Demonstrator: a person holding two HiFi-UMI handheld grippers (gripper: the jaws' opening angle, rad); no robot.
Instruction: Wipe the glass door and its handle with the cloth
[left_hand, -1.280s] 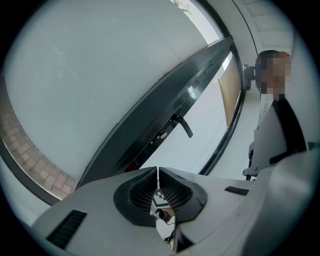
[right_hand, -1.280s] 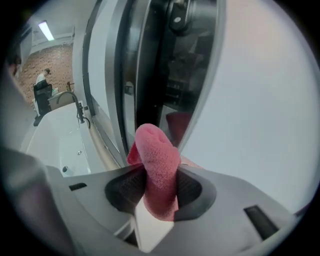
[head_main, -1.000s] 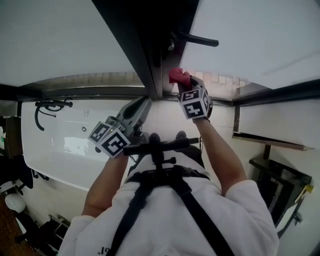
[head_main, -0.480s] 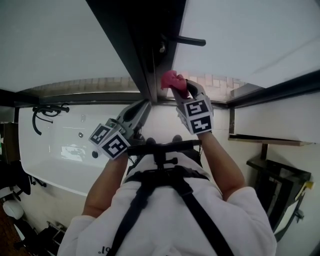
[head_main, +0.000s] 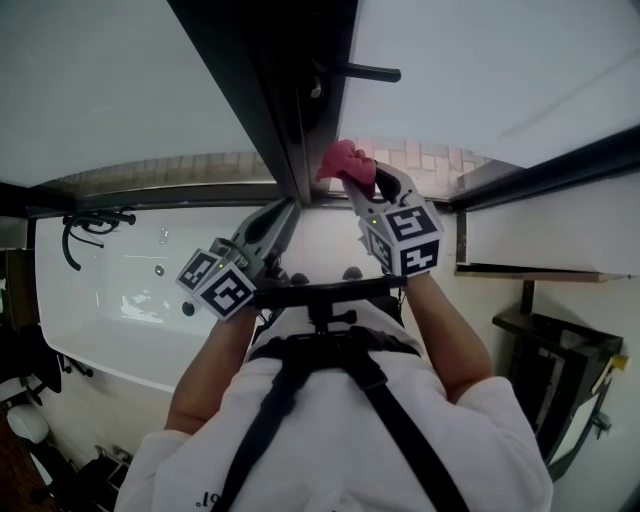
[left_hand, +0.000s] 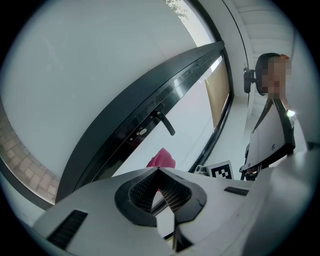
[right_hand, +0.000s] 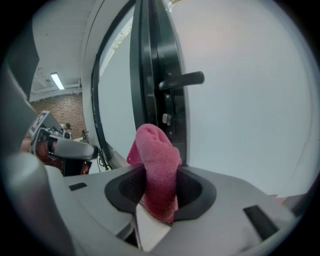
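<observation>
A pink cloth (right_hand: 156, 167) sticks out of my right gripper (right_hand: 157, 187), whose jaws are shut on it. In the head view that gripper (head_main: 375, 190) holds the cloth (head_main: 345, 163) just below the dark door frame (head_main: 290, 110) and the black lever handle (head_main: 360, 72). The handle (right_hand: 182, 80) juts from the frame above the cloth, apart from it. Frosted glass (right_hand: 250, 100) fills the right side. My left gripper (head_main: 275, 222) is shut and empty, lower left of the cloth; in its own view (left_hand: 159, 192) I see the handle (left_hand: 164, 122) and the cloth (left_hand: 162, 158) beyond its tips.
A second glass pane (head_main: 110, 90) lies left of the frame. A white bathtub (head_main: 120, 300) sits lower left, a dark stand (head_main: 555, 370) lower right. A person's torso with black chest harness (head_main: 320, 390) fills the bottom. Brick paving (head_main: 430, 158) shows beyond the door.
My right gripper has lifted the cloth higher along the frame, toward the handle, and tilted. The left gripper has stayed where it was.
</observation>
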